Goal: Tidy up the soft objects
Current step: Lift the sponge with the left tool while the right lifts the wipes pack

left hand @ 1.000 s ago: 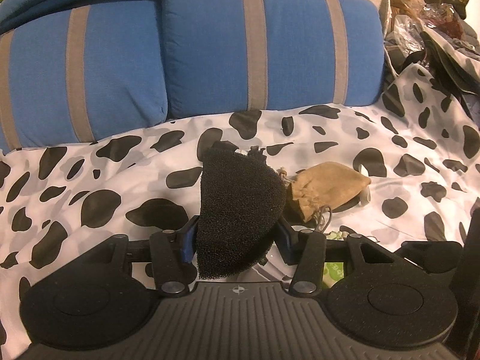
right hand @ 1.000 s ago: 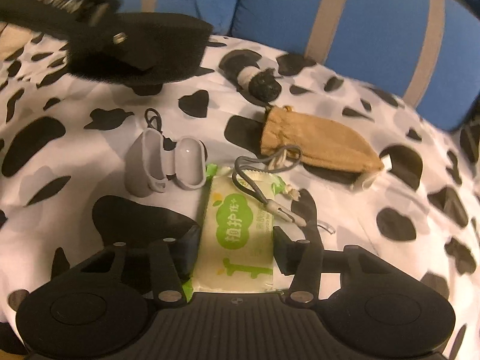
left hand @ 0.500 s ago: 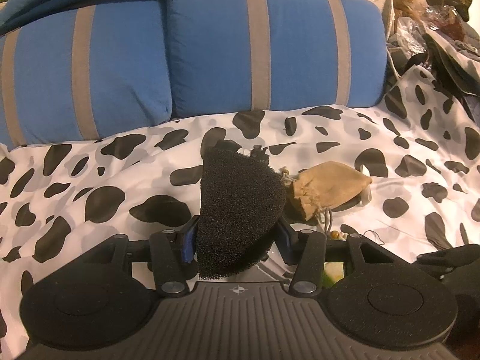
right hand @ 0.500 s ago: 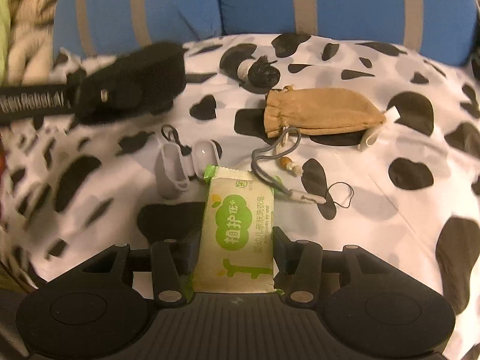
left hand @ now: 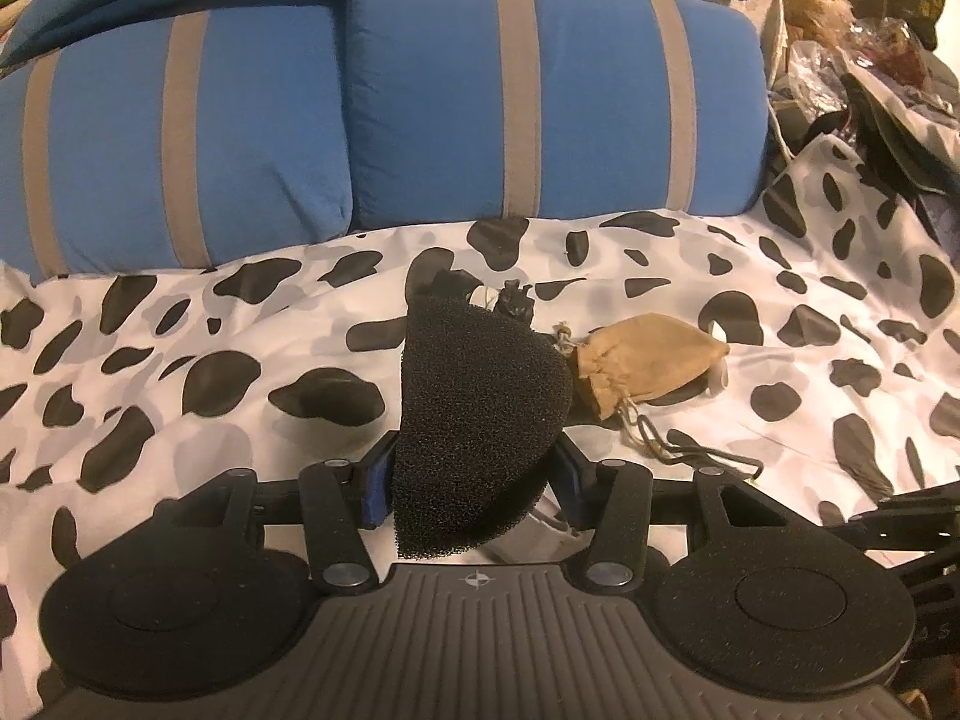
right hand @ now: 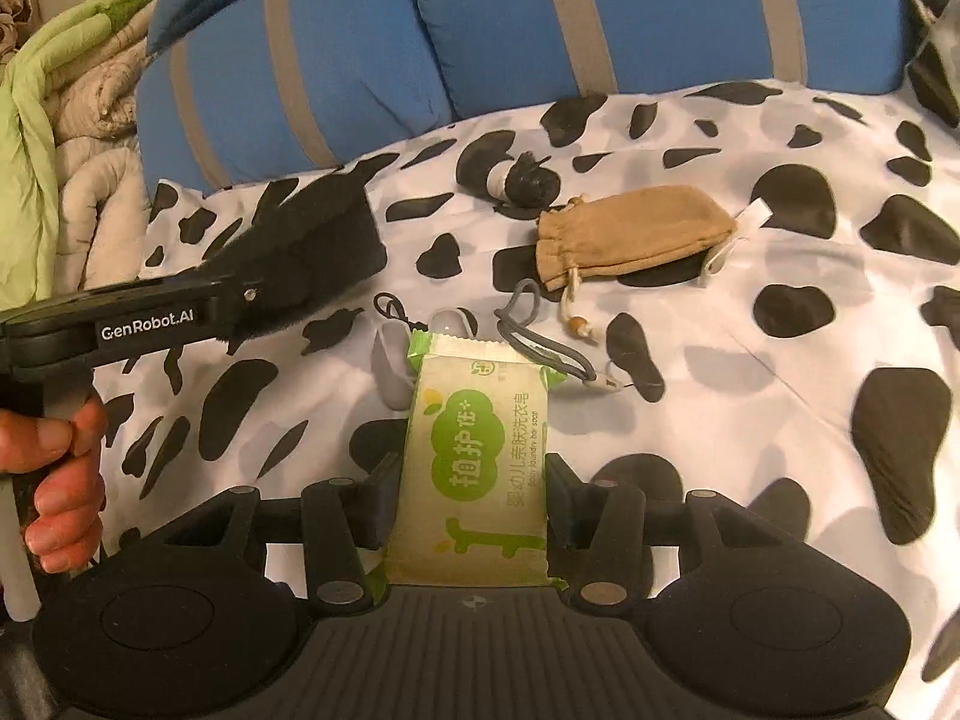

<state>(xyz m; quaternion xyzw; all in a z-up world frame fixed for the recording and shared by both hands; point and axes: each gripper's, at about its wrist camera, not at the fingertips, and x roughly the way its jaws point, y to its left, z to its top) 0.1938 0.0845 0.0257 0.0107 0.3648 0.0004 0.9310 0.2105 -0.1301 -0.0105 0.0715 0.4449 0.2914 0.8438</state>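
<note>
Two blue cushions [left hand: 372, 114] behind tan pouch [left hand: 645, 363]

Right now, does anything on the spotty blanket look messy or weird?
A little. The grey earbud case lies flipped open, and the tan pouch has its drawstring trailing loose. Nothing looks spilled or broken. The black sponge and soap packet are held, not dropped.

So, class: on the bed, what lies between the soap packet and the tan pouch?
In the right wrist view, a grey cord loop lies on the cow-print sheet between the soap packet and the tan pouch, beside the pouch's beaded drawstring.
</note>
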